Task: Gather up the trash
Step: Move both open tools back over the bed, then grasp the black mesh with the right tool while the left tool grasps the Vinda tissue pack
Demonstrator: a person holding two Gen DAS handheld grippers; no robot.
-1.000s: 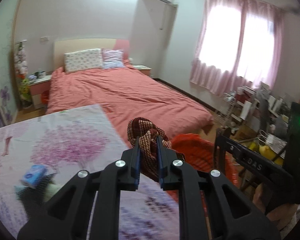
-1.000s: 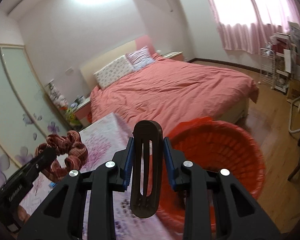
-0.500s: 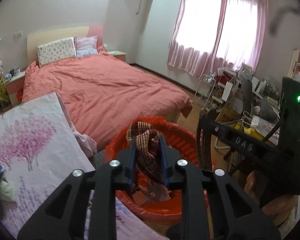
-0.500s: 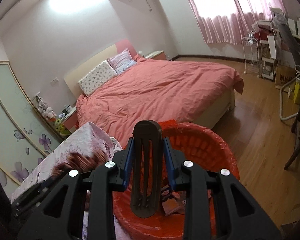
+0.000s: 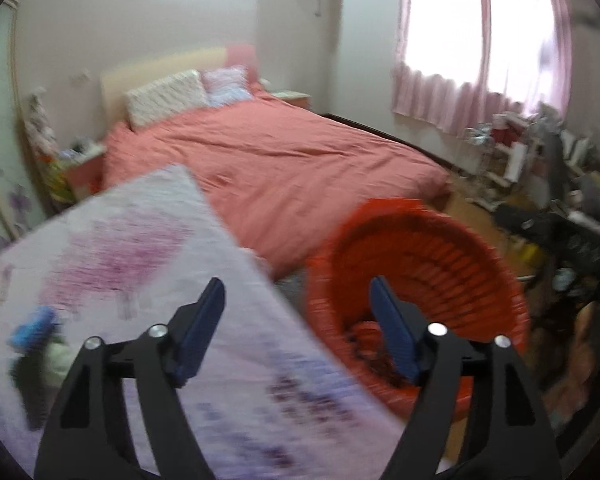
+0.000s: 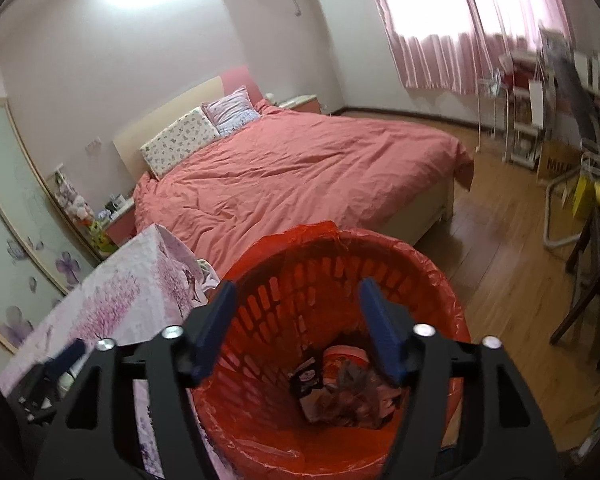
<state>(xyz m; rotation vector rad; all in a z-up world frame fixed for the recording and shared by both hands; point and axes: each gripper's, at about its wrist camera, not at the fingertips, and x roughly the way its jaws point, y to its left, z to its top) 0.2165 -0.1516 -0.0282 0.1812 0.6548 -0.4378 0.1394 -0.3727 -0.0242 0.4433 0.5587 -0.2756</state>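
A red plastic basket (image 6: pixel 420 264) lined with a red bag stands on the floor beside the table; it also shows in the left wrist view (image 5: pixel 440 248). Trash (image 6: pixel 340 392) lies at its bottom, among it a dark packet and a brownish lump. My right gripper (image 6: pixel 296 300) is open and empty, right above the basket. My left gripper (image 5: pixel 296 300) is open and empty, over the table edge next to the basket. A blue packet (image 5: pixel 32 326) and a dark item (image 5: pixel 28 384) lie on the table at the left.
The table carries a white cloth with pink flowers (image 5: pixel 140 248). A bed with a red cover (image 6: pixel 300 168) fills the middle of the room. A cluttered desk and chair (image 5: pixel 560 208) stand at the right, on a wooden floor (image 6: pixel 512 280).
Both grippers have opened. The red-brown scrunchie has left my left gripper and the black holder has left my right one. My left gripper has swung back toward the table.
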